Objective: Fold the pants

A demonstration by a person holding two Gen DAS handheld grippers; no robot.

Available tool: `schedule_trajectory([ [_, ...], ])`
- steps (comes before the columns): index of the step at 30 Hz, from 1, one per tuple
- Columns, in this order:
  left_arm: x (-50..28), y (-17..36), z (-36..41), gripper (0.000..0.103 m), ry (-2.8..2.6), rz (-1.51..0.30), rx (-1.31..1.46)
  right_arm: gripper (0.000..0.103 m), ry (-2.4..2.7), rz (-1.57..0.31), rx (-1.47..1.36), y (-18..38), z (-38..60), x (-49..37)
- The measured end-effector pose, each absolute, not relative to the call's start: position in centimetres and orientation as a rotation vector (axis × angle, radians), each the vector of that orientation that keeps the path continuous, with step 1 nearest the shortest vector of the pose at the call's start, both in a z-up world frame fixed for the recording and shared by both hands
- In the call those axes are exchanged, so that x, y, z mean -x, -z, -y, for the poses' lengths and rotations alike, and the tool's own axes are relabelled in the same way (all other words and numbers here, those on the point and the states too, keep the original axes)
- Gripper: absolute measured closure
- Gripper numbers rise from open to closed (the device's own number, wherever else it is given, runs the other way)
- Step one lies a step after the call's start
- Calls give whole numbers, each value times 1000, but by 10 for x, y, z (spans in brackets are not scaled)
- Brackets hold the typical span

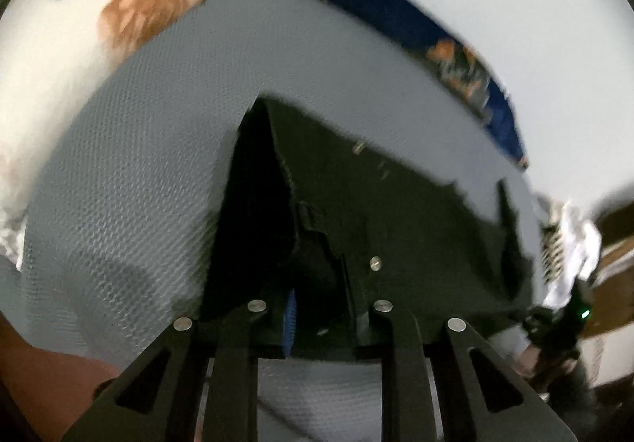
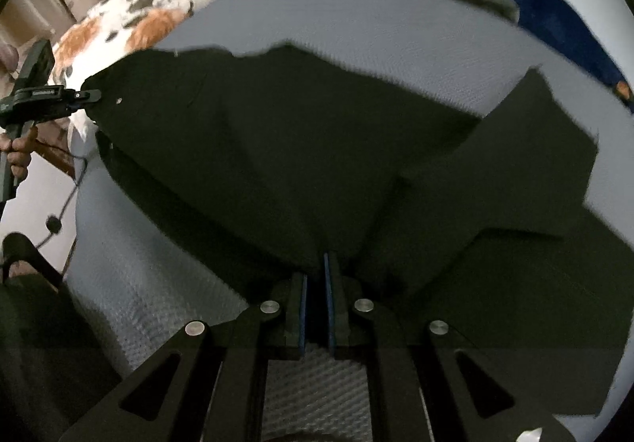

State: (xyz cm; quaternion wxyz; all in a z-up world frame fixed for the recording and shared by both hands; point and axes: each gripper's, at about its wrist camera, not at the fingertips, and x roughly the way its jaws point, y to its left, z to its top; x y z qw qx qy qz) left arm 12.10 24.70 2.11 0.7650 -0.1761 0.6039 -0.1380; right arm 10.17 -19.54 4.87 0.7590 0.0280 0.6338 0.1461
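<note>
Left claw [image 1: 317,307]: closed down on an edge of the pants [image 1: 396,212]; dark cloth sits between the blue pads, so the nip looks firm. In the right wrist view the same claw [image 2: 85,95] clamps the far-left corner of the garment.
Right claw [image 2: 316,303]: nearly closed, its pads pinching a bunched fold of the pants [image 2: 277,149] that rises straight ahead of the tips.
Pants: one black pair, spread across the grey mattress [image 2: 158,283], fanning away from the right claw; one leg runs toward the left claw, another panel lies off to the right.
Why held so: a nip at two well-separated points probably lets the person lift and stretch the fabric flat, so that one half can be carried over the other without wrinkling.
Hand [image 2: 18,157]: one hand shows, gripping the left tool's handle.
Count: two claws, one pair of pants, one white pillow [image 2: 130,22] with orange and dark print beyond the far edge, one blue patterned blanket [image 2: 554,14] ahead and to the right.
Stage: judged early; no finished fold shows yet.
</note>
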Motion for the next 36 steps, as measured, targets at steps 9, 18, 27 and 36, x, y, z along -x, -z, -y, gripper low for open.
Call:
schedule_trajectory([
  [9, -111, 9, -249, 74, 259, -1350, 314, 96, -340, -1449, -81, -28, 188, -95],
  [18, -104, -7, -247, 44, 172, -1319, 210, 95, -335, -1433, -104, -27, 191, -98],
  [27, -84, -58, -240, 44, 169, -1183, 102, 89, -333, -1431, -161, -30, 200, -102],
  [36, -71, -72, -93, 44, 653, -1110, -43, 79, -324, -1398, -191, -41, 206, -102],
])
